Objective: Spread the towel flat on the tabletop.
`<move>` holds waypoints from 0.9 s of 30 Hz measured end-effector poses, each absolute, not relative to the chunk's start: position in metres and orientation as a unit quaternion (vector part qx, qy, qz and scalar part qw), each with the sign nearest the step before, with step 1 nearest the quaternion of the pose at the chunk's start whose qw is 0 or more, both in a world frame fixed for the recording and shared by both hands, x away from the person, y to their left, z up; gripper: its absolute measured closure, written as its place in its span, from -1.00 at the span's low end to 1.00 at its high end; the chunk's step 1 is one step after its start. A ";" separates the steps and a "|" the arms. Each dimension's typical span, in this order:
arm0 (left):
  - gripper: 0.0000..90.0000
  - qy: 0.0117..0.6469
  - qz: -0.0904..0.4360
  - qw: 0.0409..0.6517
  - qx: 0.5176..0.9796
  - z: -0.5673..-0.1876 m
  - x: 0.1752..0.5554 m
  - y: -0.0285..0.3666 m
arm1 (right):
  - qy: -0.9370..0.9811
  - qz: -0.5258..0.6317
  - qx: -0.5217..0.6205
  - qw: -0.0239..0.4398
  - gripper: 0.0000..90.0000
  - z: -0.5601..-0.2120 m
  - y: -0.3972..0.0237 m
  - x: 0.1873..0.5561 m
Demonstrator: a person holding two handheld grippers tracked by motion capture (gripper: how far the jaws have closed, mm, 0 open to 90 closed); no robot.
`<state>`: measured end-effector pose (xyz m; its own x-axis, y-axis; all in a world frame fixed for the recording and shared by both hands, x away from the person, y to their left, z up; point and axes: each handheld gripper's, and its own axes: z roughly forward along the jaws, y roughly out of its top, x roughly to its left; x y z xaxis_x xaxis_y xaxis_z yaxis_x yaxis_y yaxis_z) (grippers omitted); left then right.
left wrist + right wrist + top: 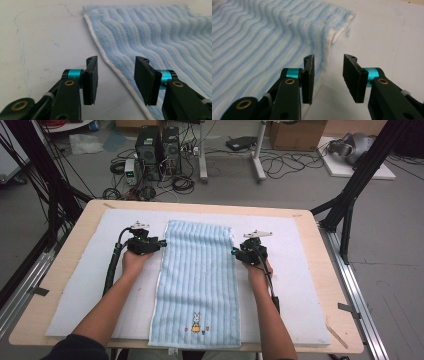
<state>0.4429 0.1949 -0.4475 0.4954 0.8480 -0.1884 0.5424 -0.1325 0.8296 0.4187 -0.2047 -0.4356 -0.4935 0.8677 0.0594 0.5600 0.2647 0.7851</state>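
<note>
I hold a gripper in each hand at the two long edges of the blue striped towel (198, 280), which lies flat and lengthwise down the middle of the white mat (305, 285) on the wooden table (334, 270). My left gripper (161, 242) sits at the towel's left edge near the far corner; in the left gripper view its jaws stand apart with the white hem (117, 72) running between them on the mat, the pads pressing on nothing. My right gripper (234, 252) is at the right edge, also towards the far end; its jaws are parted too, and in the right gripper view the edge of the towel (325, 53) is rucked up in a small ridge just ahead of them, untouched.

What worries me is a shallow bite: if I close while the hem lies flat, the pads may skate over it or pinch only fluff, and the edge will slip out as I lift. The right side is already bunched, so I could grab a doubled layer there and pull the cloth crooked. Unequal pulls from the two hands would skew it.

Nothing else lies on the mat. Beyond the table, computer towers (159, 150) and loose cables (280, 167) sit on the floor, well apart from my work
</note>
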 end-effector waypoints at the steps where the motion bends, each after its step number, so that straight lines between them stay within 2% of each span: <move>1: 0.19 0.468 0.163 0.459 0.737 -0.446 0.438 0.195 | 0.772 0.394 0.459 0.195 0.34 -0.434 -0.206 0.413; 5: 0.16 0.445 0.165 0.470 0.744 -0.440 0.415 0.195 | 0.783 0.392 0.449 0.177 0.31 -0.428 -0.208 0.393; 9: 0.18 0.428 0.165 0.475 0.751 -0.437 0.388 0.194 | 0.785 0.409 0.428 0.183 0.39 -0.422 -0.204 0.365; 13: 0.37 0.407 0.164 0.488 0.755 -0.435 0.358 0.194 | 0.793 0.413 0.410 0.179 0.43 -0.422 -0.201 0.337; 18: 0.45 0.394 0.151 0.492 0.761 -0.440 0.328 0.194 | 0.803 0.416 0.394 0.164 0.50 -0.427 -0.200 0.307; 22: 0.71 0.376 0.136 0.495 0.771 -0.443 0.305 0.192 | 0.816 0.411 0.380 0.148 0.51 -0.436 -0.196 0.287; 27: 0.71 0.364 0.119 0.492 0.782 -0.446 0.288 0.190 | 0.825 0.413 0.361 0.138 0.50 -0.440 -0.192 0.271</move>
<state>0.2879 0.1895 -0.4462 0.7064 0.6865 -0.1721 0.4521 -0.2506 0.8560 0.2710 -0.1920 -0.4395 -0.7018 0.7089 0.0706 0.4818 0.3993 0.7800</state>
